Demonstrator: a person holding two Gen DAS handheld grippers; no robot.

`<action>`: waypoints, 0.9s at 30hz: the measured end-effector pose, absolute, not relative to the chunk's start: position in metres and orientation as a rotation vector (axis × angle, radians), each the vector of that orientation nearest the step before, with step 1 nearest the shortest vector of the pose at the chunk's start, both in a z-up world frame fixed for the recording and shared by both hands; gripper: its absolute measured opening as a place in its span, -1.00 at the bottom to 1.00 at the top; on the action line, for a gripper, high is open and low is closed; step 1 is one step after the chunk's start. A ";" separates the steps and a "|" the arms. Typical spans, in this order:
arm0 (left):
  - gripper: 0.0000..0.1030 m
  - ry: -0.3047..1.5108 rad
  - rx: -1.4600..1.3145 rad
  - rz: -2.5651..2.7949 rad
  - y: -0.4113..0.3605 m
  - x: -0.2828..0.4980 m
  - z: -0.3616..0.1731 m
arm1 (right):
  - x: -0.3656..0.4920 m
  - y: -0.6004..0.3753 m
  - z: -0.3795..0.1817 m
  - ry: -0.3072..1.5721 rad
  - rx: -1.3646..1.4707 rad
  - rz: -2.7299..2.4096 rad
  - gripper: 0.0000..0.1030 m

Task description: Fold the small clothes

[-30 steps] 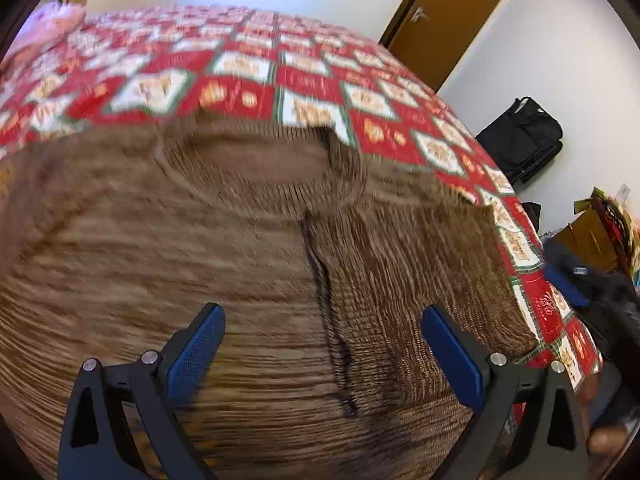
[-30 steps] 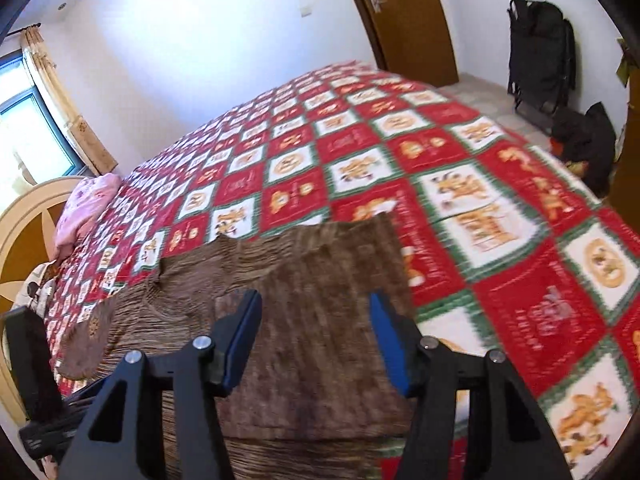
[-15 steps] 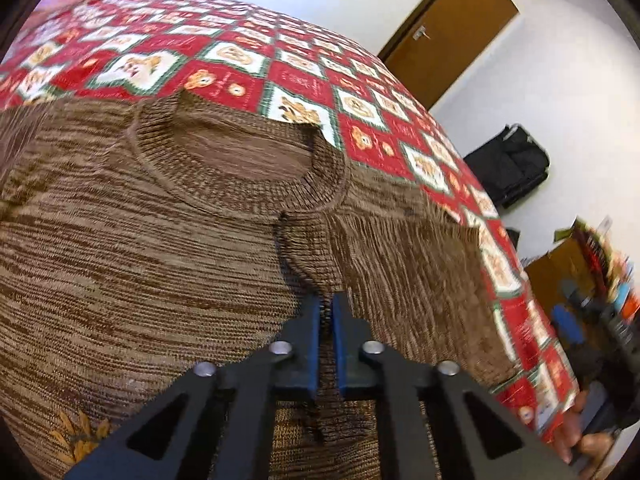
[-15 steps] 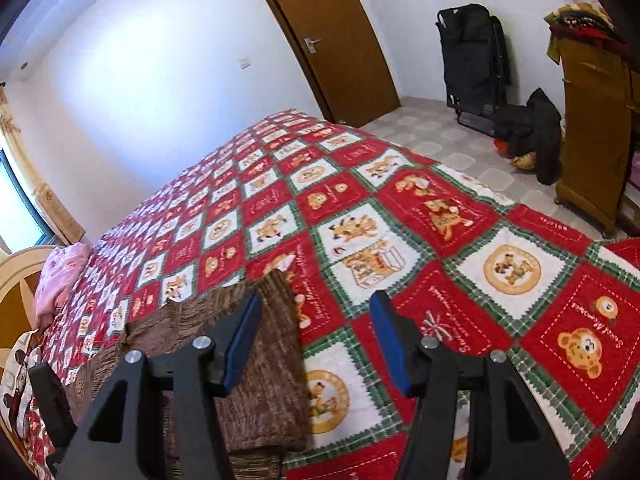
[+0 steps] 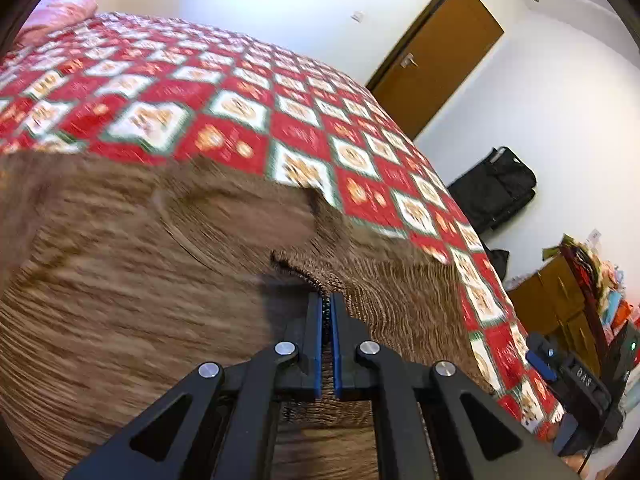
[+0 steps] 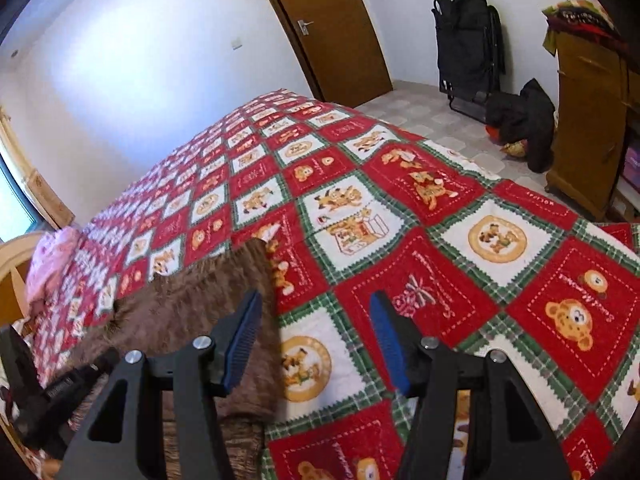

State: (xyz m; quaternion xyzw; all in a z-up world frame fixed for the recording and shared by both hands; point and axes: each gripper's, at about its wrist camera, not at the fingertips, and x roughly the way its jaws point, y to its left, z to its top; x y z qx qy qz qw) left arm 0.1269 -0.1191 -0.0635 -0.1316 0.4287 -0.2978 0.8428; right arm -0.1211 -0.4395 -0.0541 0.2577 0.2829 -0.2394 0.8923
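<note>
We see the brown knit sweater [image 5: 120, 300] spread flat on the bed, over the red patchwork quilt [image 5: 224, 112], with its round neck opening toward the far side of the bed. Our left gripper [image 5: 328, 304] is pinched tight on a cuff edge of the sweater, where a sleeve is folded across the body; a thin strip of knit shows between the blue pads [image 5: 318, 332]. Much of the sweater in the left wrist view is blurred, so we cannot make out its lower hem.

In the right wrist view our right gripper [image 6: 316, 340] hangs wide apart and holds nothing. One finger sits over the sweater's right edge [image 6: 268, 320]; the other is over bare quilt [image 6: 500, 280]. That edge runs straight from a corner near the quilt's middle down toward us. To the right of it the quilt lies flat and bare all the way to the bed's side edge, giving plenty of room on that side.

Beyond the bed's edge there is tiled floor [image 6: 440, 120], a brown door [image 6: 332, 28], a black folded chair [image 6: 468, 48] against the wall, a dark bundle [image 6: 524, 120] on the floor and a wooden cabinet [image 6: 588, 120]. A pink pillow [image 6: 52, 260] lies at the far left of the bed.
</note>
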 end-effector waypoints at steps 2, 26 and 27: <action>-0.94 0.884 -0.250 -0.603 -0.113 0.132 -0.058 | -0.119 -0.441 -0.056 0.594 0.548 -0.490 0.17; -0.92 1.012 -0.196 -0.460 -0.064 0.130 -0.090 | -0.064 -0.352 -0.090 0.877 0.191 -0.207 -0.65; -0.92 1.009 -0.198 -0.473 -0.063 0.125 -0.089 | -0.067 -0.349 -0.082 0.834 0.186 -0.208 -0.60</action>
